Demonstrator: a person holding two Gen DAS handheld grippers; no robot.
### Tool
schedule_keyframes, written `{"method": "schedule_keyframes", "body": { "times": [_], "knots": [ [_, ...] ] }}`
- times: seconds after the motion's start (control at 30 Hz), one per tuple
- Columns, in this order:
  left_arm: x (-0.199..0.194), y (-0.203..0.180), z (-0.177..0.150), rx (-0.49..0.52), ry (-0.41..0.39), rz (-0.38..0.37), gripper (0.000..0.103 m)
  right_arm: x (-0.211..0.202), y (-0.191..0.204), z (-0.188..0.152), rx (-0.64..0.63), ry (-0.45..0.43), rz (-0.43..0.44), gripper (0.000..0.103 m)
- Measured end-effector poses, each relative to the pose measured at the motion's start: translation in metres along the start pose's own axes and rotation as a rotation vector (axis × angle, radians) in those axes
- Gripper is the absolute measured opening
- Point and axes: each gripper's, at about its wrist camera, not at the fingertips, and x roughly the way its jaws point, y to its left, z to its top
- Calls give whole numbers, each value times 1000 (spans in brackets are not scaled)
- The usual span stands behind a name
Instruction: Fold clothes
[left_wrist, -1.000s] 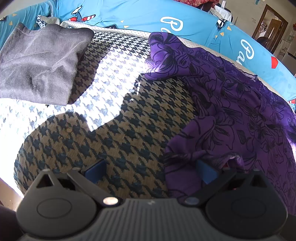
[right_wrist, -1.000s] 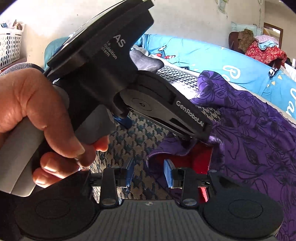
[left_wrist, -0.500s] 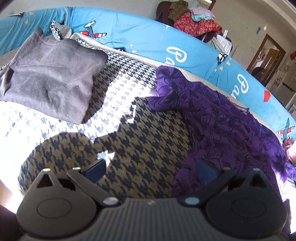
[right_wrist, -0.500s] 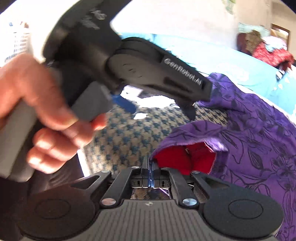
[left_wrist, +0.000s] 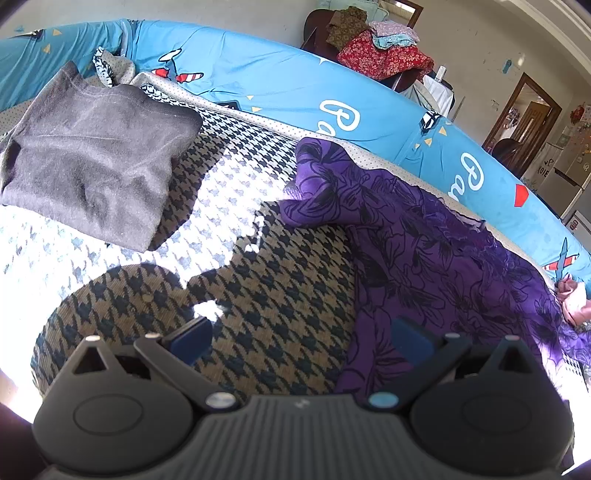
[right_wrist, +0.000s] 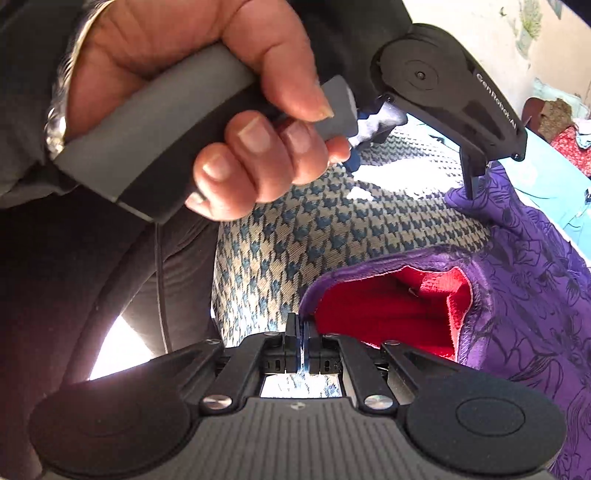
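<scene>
A purple floral garment (left_wrist: 436, 254) lies crumpled on the houndstooth blanket (left_wrist: 280, 280), right of centre. My left gripper (left_wrist: 299, 339) is open and empty, its right finger over the garment's near edge. In the right wrist view my right gripper (right_wrist: 302, 345) is shut on the garment's (right_wrist: 524, 280) hem, with its red lining (right_wrist: 388, 306) showing. The left gripper's body and the hand holding it (right_wrist: 207, 96) fill the top of that view.
A folded grey garment (left_wrist: 88, 158) lies at the far left on the blanket. A blue printed sheet (left_wrist: 258, 77) runs along the back. A chair piled with clothes (left_wrist: 373, 48) stands behind it. A doorway (left_wrist: 524, 114) is at the far right.
My right gripper closed from open onto the purple hem. My left gripper lifted and drew back, so more of the bed and room shows.
</scene>
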Motion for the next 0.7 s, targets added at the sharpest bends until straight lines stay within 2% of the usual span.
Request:
{"method": "schedule_keyframes", "body": {
  "times": [0.03, 0.17, 0.37, 0.53, 0.7],
  "knots": [
    [0, 1, 0, -2, 0, 0, 103, -4, -3, 2, 8, -12, 0, 8],
    [0, 4, 1, -17, 1, 11, 103, -16, -13, 7, 53, -30, -4, 7],
    [0, 1, 1, -3, 10, -12, 103, -27, -27, 8, 129, -45, -35, 9],
    [6, -9, -1, 44, 41, -43, 103, -36, -38, 9, 192, -58, -60, 14],
    [12, -18, -2, 75, 52, -55, 103, -32, -48, 7, 273, -44, -64, 15]
  ]
}}
